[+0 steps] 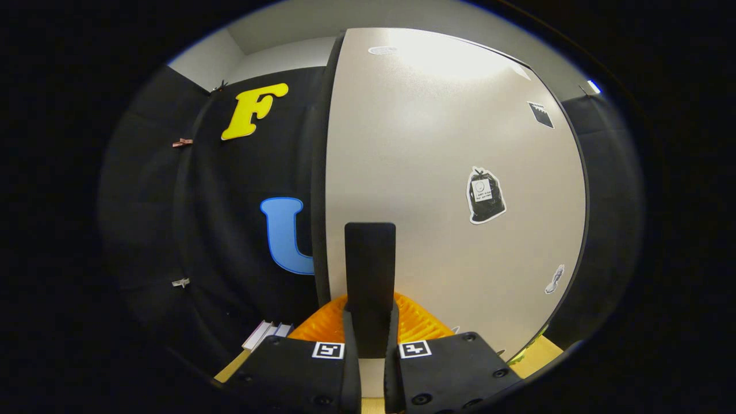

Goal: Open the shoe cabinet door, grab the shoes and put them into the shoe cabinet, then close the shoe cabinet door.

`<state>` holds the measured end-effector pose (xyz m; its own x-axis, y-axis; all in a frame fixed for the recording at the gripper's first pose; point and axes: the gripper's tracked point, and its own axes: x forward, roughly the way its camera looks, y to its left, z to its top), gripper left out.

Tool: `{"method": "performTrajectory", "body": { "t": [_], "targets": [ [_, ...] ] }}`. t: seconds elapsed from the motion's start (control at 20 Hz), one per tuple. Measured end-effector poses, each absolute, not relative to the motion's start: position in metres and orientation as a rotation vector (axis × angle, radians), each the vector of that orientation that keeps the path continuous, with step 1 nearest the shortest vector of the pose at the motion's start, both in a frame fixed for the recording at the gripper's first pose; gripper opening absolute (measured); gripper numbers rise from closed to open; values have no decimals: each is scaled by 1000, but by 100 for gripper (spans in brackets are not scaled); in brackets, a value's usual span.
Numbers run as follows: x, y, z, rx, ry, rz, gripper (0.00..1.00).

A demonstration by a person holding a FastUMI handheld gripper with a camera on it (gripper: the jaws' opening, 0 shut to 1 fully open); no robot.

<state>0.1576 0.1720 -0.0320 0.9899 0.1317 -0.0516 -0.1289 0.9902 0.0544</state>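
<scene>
Between jaws, door handle (370, 276)

Black cloth booth wall (230, 190), pale room wall and ceiling above, wooden tabletop (543, 349) below

One cabinet door (425, 172) bearing four stickers (486, 195), one dark handle (370, 270) clamped by one gripper (371, 328), and two square markers (328, 350).
</scene>
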Motion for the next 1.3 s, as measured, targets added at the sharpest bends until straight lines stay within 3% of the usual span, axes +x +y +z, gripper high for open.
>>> {"method": "performTrajectory", "body": {
  "t": [0.6, 1.3],
  "targets": [
    [62, 133, -22, 76, 62, 250, 19],
    [-14, 30, -19, 72, 73, 226, 19]
  ]
}}
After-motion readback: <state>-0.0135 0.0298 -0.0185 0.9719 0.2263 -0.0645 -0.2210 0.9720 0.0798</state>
